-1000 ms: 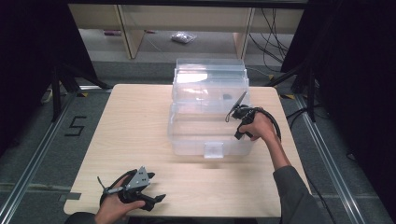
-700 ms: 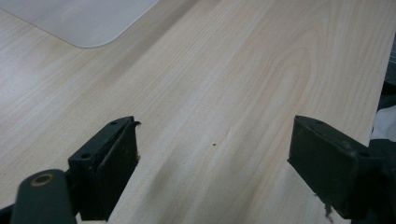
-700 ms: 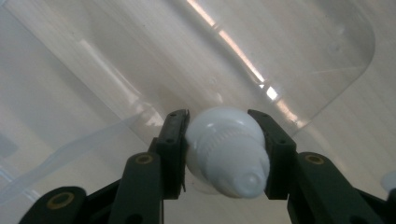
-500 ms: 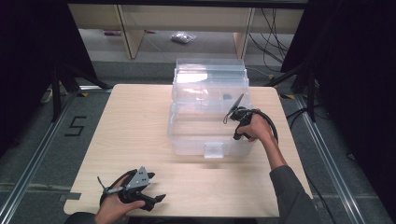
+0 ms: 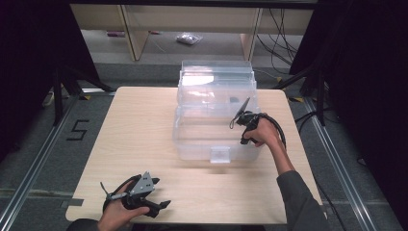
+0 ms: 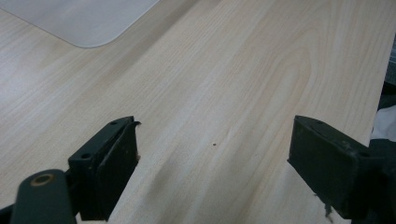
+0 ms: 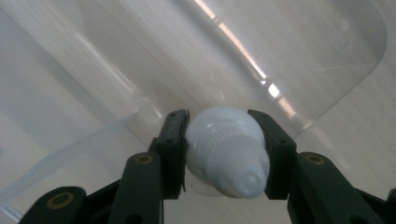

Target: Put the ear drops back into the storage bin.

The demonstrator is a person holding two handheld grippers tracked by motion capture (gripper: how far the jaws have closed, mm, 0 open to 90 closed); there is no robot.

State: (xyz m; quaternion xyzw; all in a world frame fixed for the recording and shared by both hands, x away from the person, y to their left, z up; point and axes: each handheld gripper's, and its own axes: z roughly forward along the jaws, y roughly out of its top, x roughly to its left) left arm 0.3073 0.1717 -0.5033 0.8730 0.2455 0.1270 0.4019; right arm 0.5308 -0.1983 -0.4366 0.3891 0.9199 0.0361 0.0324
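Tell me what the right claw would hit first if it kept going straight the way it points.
Probably the clear floor of the plastic bin. The right claw, shut on a white bottle, points down into it, with nothing visible between. Depth is hard to judge.

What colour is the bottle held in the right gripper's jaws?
White; the bottle shows best in the right gripper view.

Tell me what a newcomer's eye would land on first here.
The clear box at the table's middle, with the right tool over it, shut on a white bottle. Next, the left tool at the near edge, jaws apart, nothing between them.
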